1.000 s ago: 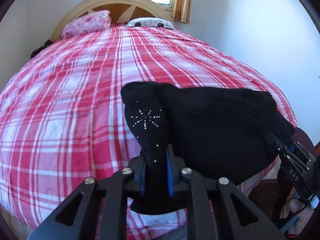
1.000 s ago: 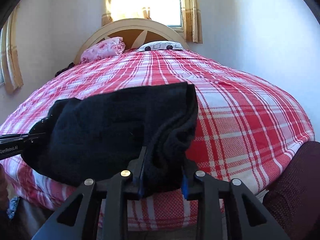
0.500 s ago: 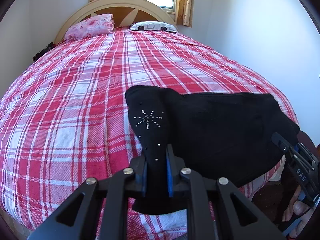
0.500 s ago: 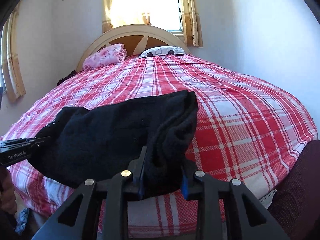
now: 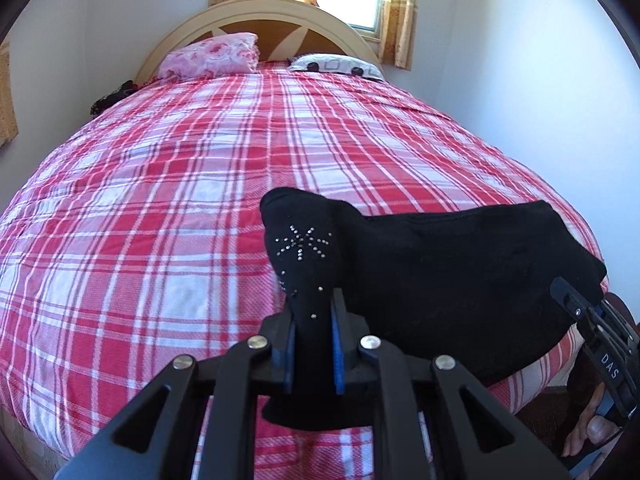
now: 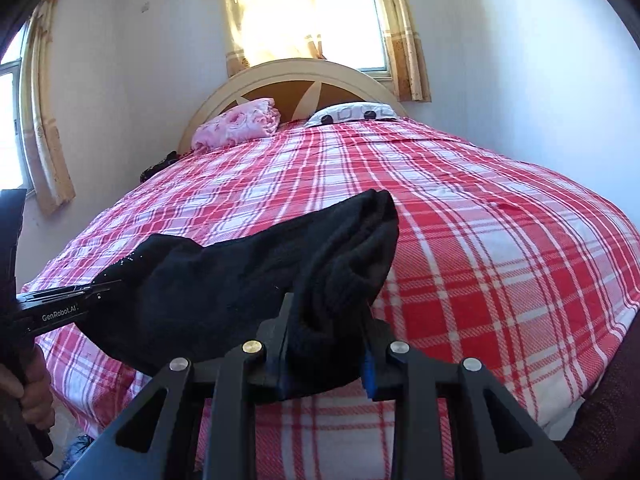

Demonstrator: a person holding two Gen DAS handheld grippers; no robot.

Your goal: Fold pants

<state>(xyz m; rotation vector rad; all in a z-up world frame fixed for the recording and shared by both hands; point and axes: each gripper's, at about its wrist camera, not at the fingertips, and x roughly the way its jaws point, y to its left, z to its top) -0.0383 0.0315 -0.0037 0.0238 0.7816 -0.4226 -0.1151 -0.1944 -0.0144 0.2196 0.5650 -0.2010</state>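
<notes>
The left gripper [image 5: 312, 344] clamps its blue-padded fingers [image 5: 289, 354] on one end of a pair of black knit pants [image 5: 440, 280], the cloth standing up between them and showing a star of small silver studs [image 5: 303, 242]. The right gripper [image 6: 325, 356] is closed on a thick bunched fold at the other end of the same pants [image 6: 224, 292], which hang stretched between the two tools above the near edge of a bed with a red-and-white plaid cover [image 5: 160, 208]. Seen from the right wrist, the left tool at the left edge reads "GenRobot.AI"; seen from the left wrist, the right tool at the right edge carries the letters "DAS". Farther off, a pink floral pillow [image 5: 212, 56] lies on the left and a white pillow with black shapes [image 5: 336, 66] on the right, both against a cream arched headboard [image 6: 296, 76]. Beyond it, yellow patterned curtains [image 6: 272, 20] frame a bright window [image 6: 348, 28].
</notes>
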